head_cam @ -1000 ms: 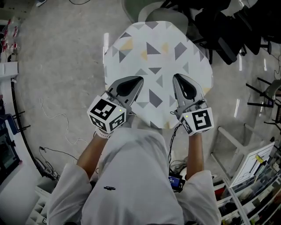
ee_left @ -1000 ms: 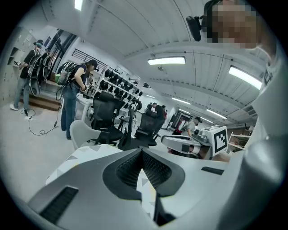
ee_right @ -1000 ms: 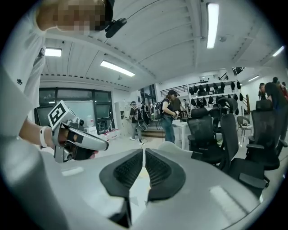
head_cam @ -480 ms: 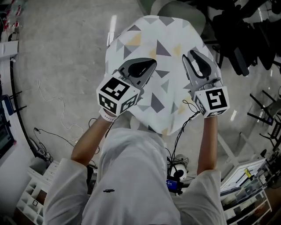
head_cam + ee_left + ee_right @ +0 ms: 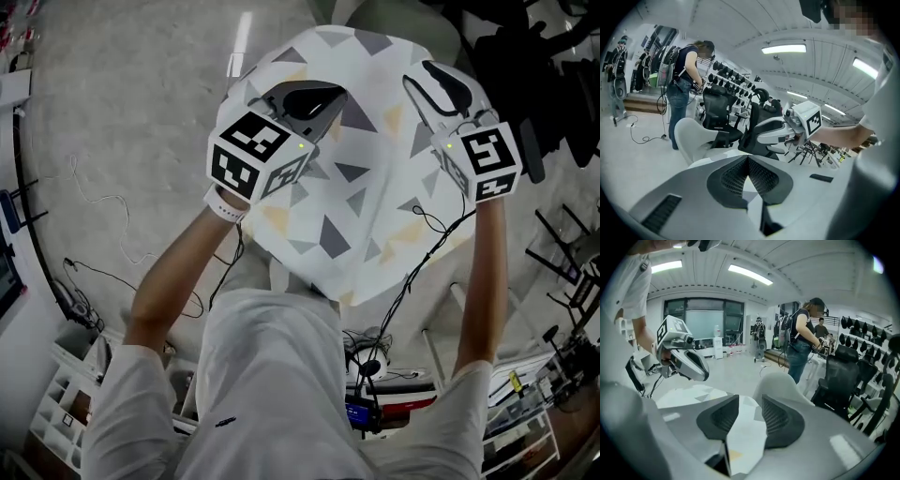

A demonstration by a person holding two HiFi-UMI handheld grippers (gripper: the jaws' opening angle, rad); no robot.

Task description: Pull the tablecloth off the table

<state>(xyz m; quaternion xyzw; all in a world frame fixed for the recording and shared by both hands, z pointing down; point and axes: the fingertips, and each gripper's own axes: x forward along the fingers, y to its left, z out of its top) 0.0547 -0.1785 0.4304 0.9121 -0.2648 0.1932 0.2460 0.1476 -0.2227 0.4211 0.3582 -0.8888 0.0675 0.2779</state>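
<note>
Left claw (image 5: 748,159) is pressed together on nothing. Right claw (image 5: 750,401) has just been spreading, and the unpinched tablecloth (image 5: 375,197) shows through its gap. It covers the counter, claws over its 11 and 1 o'clock corners. Pinch both corners firmly, then pull evenly toward 6.

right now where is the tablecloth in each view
Head view: tablecloth fills the centre.
Left gripper view: tablecloth patch behind the shut left tongs.
Right gripper view: tablecloth between the open right tongs, spreading left.
Shared landmark: the pale chair past its far edge.
</note>
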